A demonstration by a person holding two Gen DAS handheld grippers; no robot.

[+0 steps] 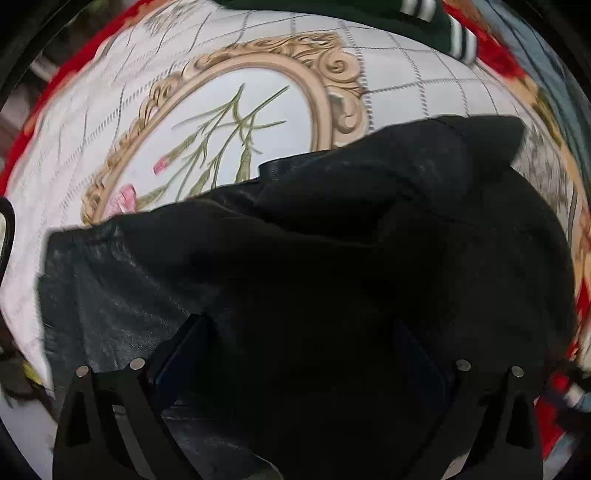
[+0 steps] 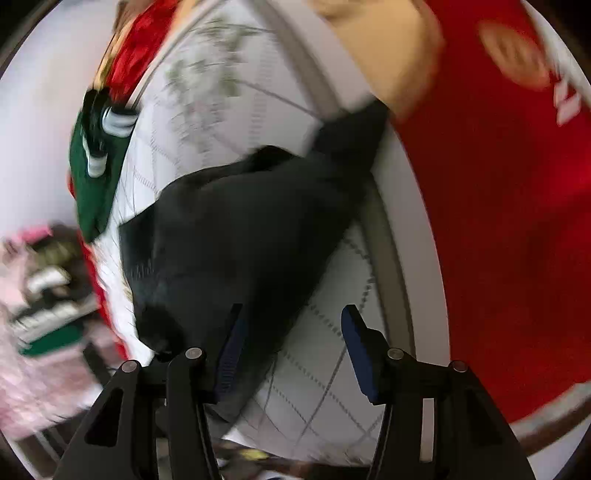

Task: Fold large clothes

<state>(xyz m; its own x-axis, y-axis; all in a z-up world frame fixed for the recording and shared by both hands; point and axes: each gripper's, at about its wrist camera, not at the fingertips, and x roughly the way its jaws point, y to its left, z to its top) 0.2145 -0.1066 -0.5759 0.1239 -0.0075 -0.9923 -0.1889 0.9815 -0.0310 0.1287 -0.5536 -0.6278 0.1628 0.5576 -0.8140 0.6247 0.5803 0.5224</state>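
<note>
Where the quilted bedspread (image 1: 122, 122) covers the work surface, white with a grey lattice and a gold-scrolled oval of pink flowers, the following lie upon it.

Item one: black garment (image 1: 332, 240), large, bunched in soft folds rather than laid flat, with a leather-like panel showing at its left edge in the left wrist view. It sits on the near half of the bedspread, partly covering the lower rim of the oval. In the right wrist view the same black garment (image 2: 236, 229) runs diagonally, one narrow end reaching toward the person's bare forearm (image 2: 399, 59).

Item two: green garment (image 1: 369, 14) with black-and-white striped cuffs, at the far edge of the bedspread, well apart from the black one. The right wrist view shows it (image 2: 96, 173) at left, blurred.

No containers are visible.

Left gripper (image 1: 299, 350): fingers set wide apart, the black garment filling the space between them and hiding the right finger; whether it presses the cloth cannot be told.

Right gripper (image 2: 291, 347): jaws spread wide, blue pads (image 2: 356, 350) visible. The left pad lies against the garment's edge; the right stands over bare bedspread (image 2: 325, 387). Nothing is clamped.

Person in red top (image 2: 498, 221), at right.
</note>
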